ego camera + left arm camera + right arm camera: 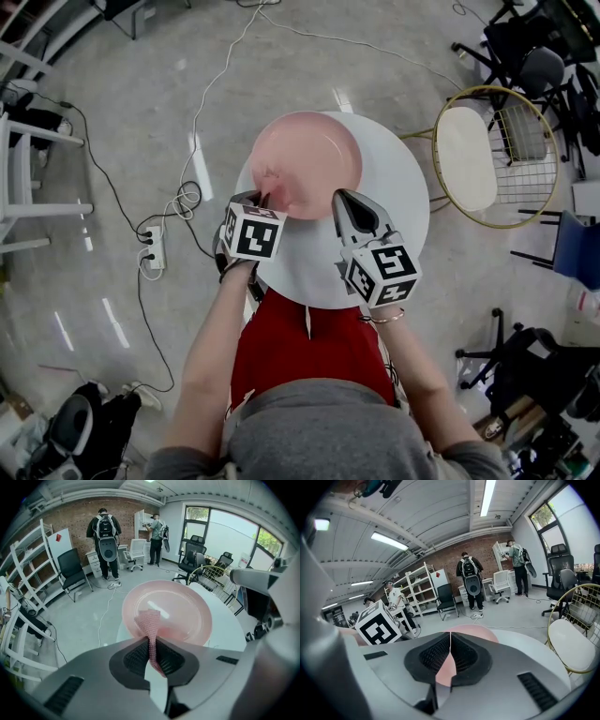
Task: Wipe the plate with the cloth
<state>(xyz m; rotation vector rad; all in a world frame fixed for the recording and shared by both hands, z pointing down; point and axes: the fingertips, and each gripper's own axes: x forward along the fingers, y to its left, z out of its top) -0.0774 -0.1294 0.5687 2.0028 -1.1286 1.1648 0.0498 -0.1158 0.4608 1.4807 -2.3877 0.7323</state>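
Round white table [394, 187] stands on a grey floor [112, 112] strewn with cables; brick wall [79, 515] and white shelving [28, 569] lie beyond. Pink plate [314, 155] sits on the table's far half. Left gripper [261, 199] is clamped on the pink cloth [149, 620] at the plate's near-left rim. Right gripper [342, 197] has its jaws pressed together, tip at the plate's near edge. Marker cubes [253, 232] carry black-and-white squares.

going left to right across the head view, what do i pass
power strip on the floor → left tongs, shut on the cloth → right tongs → round gold-framed chair. The plate overlaps both tongs sideways, so it is left out.
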